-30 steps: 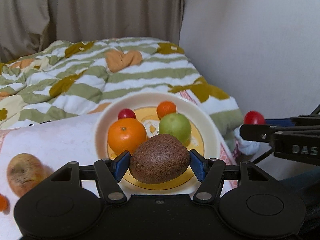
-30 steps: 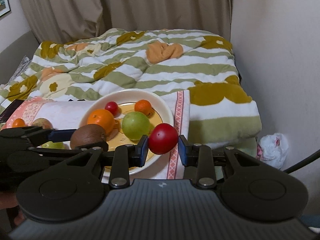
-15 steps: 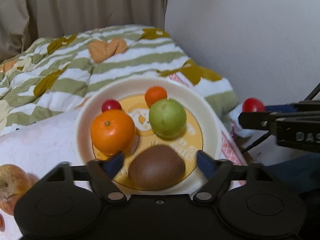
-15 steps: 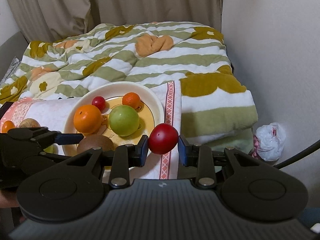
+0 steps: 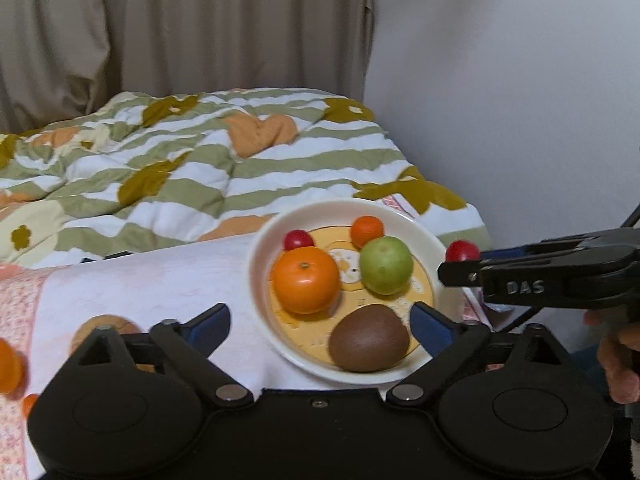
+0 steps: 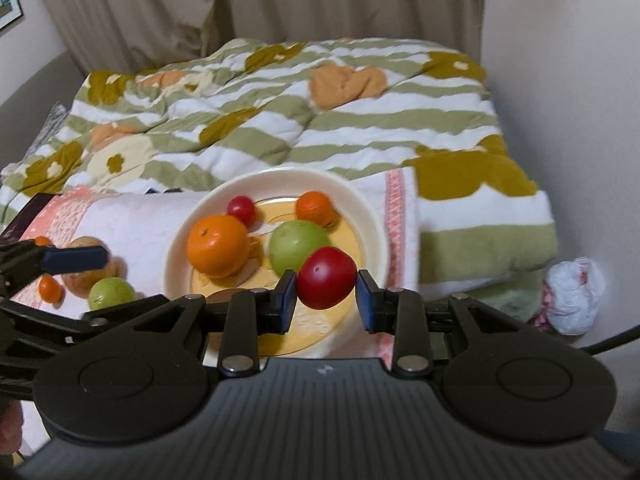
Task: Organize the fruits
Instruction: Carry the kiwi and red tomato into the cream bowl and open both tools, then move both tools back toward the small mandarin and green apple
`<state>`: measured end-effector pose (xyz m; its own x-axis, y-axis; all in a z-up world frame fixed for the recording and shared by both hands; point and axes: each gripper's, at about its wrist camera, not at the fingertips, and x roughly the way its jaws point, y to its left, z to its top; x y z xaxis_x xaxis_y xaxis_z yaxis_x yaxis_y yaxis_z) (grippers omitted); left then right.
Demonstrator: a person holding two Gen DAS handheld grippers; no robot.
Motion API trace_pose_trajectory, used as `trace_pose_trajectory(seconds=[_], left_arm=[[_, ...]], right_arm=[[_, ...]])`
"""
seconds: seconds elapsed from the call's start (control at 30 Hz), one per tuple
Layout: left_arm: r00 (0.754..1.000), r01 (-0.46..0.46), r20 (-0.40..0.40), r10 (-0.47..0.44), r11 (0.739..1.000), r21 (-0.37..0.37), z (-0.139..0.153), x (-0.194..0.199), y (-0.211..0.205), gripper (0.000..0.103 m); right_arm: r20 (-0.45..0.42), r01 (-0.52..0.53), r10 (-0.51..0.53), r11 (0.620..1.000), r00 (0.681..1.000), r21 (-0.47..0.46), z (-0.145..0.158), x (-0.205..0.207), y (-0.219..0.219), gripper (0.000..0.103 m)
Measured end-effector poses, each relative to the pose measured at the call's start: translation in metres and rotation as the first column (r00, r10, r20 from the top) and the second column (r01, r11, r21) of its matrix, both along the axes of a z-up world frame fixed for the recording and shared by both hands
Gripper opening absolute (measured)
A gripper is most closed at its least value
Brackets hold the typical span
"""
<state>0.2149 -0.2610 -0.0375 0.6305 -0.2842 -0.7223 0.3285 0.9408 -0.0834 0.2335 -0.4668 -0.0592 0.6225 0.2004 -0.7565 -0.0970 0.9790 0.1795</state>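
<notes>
Left tool point(image 5: 320, 322): jaws wide and opening, blue pads clear of any fruit. The brown kiwi point(image 5: 369, 338) lies on the plate point(image 5: 258, 264) at about 6 o'clock, between the spread fingers but touched by neither.

Plate contents, left wrist view: large orange point(image 5: 306, 279) at 9 o'clock, green apple point(image 5: 385, 265) at 2 o'clock, small orange point(image 5: 367, 229) at 12 o'clock, small red fruit point(image 5: 298, 239) at 11 o'clock. The large orange and the green apple sit apart, with the printed yellow centre showing between them.

Right tool point(image 6: 326, 294): closed on a red plum-like fruit point(image 6: 326, 276), one pad pressing each side. The fruit is held above the plate's near right portion (height above the plate cannot be judged). In the left wrist view this tool enters from 3 o'clock, its held fruit just beyond the plate rim.

The plate rests on a white and pink cloth point(image 5: 152, 280) spread over a bed with a green-striped quilt point(image 5: 200, 168).

Off the plate, right wrist view, at 9 o'clock of it: a brownish apple point(image 6: 86, 276), a small green fruit point(image 6: 110, 292) and a small orange fruit point(image 6: 50, 288), all on the cloth.

A person's fingers point(image 5: 618, 360) show behind the right tool's handle.
</notes>
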Motion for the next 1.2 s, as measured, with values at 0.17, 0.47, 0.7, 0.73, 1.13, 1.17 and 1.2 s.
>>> trace_pose_trajectory(seconds=[0.17,0.47,0.7,0.73,1.13,1.17,1.2], left_arm=[[0.999,-0.031,0.008,0.031,1.000,0.003,0.003,-0.006,0.009,0.100],[0.998,-0.055,0.019,0.055,0.998,0.017,0.001,-0.011,0.013,0.100],[0.998,-0.066,0.017,0.066,0.998,0.019,0.000,-0.017,0.015,0.100],[0.998,-0.067,0.018,0.067,0.998,0.017,0.001,-0.018,0.014,0.100],[0.990,-0.110,0.089,0.108,0.994,0.015,0.032,-0.055,0.020,0.100],[0.989,-0.117,0.098,0.115,0.993,0.015,0.036,-0.058,0.021,0.100],[0.986,-0.127,0.109,0.125,0.992,0.012,0.041,-0.064,0.024,0.100]], right_arm=[[-0.045,-0.015,0.016,1.000,0.999,0.016,-0.016,0.009,0.009,0.047],[-0.053,-0.037,0.038,0.999,0.998,0.019,-0.029,0.012,0.008,0.051],[0.032,-0.044,0.044,0.999,0.999,0.006,-0.018,-0.001,0.006,0.103],[0.030,-0.041,0.041,0.999,0.999,0.005,-0.018,-0.001,0.005,0.103],[0.023,-0.014,0.014,1.000,1.000,-0.014,0.008,-0.027,0.003,0.103],[0.028,-0.012,0.012,1.000,1.000,-0.013,0.012,-0.031,0.003,0.103],[0.033,-0.011,0.011,1.000,0.999,-0.013,0.015,-0.034,0.003,0.103]])
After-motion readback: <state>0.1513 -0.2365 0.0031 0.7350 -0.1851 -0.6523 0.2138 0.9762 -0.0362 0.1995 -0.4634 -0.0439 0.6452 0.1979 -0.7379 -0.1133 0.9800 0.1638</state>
